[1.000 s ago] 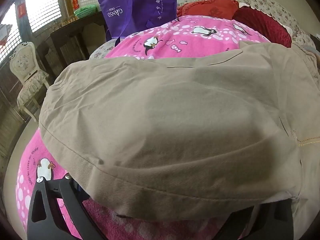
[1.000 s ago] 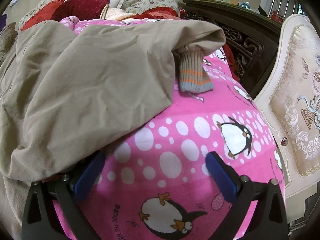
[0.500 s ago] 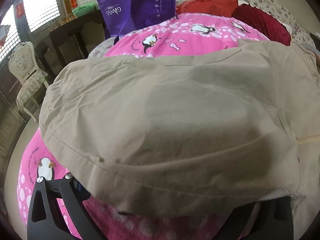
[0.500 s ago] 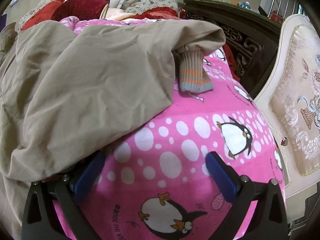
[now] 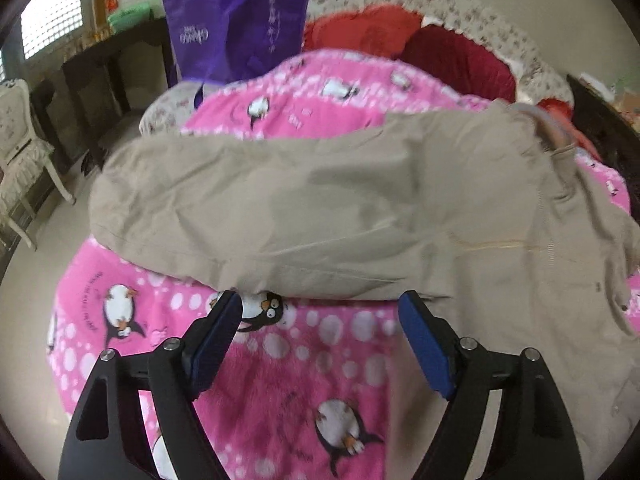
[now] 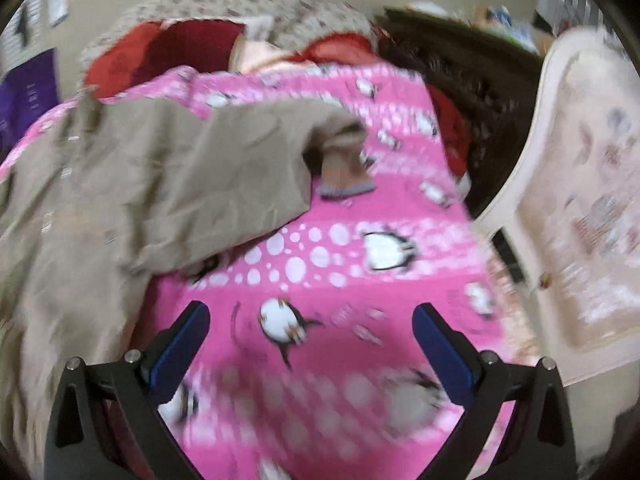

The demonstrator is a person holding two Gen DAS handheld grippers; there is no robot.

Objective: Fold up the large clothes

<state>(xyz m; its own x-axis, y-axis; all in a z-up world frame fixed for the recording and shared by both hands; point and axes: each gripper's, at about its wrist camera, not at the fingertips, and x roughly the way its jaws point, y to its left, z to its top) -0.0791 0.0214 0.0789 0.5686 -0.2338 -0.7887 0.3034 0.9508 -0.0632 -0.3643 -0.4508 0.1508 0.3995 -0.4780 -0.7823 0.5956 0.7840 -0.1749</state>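
Observation:
A large beige jacket [image 5: 320, 208] lies partly folded on a pink penguin-print blanket [image 5: 304, 360] on a bed. My left gripper [image 5: 320, 312] is open and empty, just in front of the jacket's near folded edge. In the right wrist view the jacket [image 6: 160, 184] lies to the left, with a striped knit cuff [image 6: 346, 174] sticking out of its sleeve. My right gripper [image 6: 312, 322] is open and empty above bare blanket [image 6: 320, 360], apart from the jacket.
A purple tote bag [image 5: 236, 24] stands at the bed's far left. Red pillows [image 5: 420, 44] lie at the head. A cream upholstered chair [image 6: 580, 208] stands close on the right, a dark carved headboard [image 6: 460, 88] behind it. A white chair [image 5: 20, 152] stands far left.
Both grippers have pulled back and up from the jacket. The left fingers were under the jacket's edge and are now free of it; the right gripper's left finger has also come clear.

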